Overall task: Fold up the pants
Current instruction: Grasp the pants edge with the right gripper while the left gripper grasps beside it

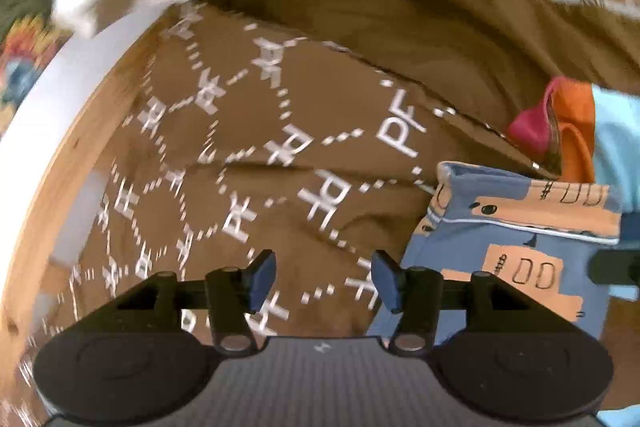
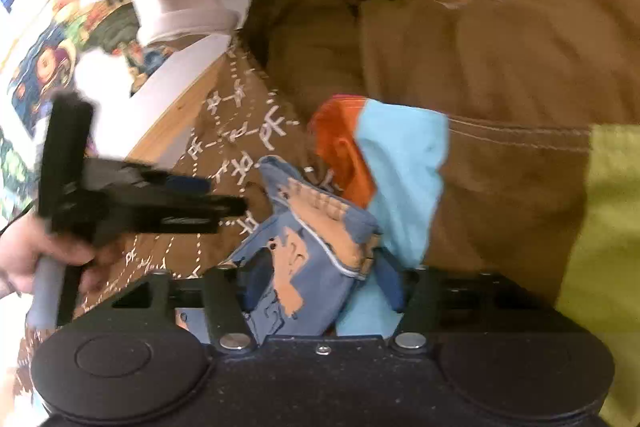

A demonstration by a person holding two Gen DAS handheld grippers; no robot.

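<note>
Between the right gripper's (image 2: 320, 283) blue pads (image 2: 390, 283) sits a bunched pair of blue pants with peach patches (image 2: 308, 251); the jaws are clamped on the fabric. Only the right wrist view shows this grasp, along with a hand (image 2: 36, 259) holding the black left gripper (image 2: 224, 205) at left. From the left wrist view, the left gripper (image 1: 324, 279) hangs released and empty above a brown blanket with white lettering (image 1: 256, 163), the pants (image 1: 520, 259) lying just beside it at right. Beyond the pants lies a light blue and orange garment (image 2: 400, 167), and farther off a plain brown cushion (image 2: 500, 55).
</note>
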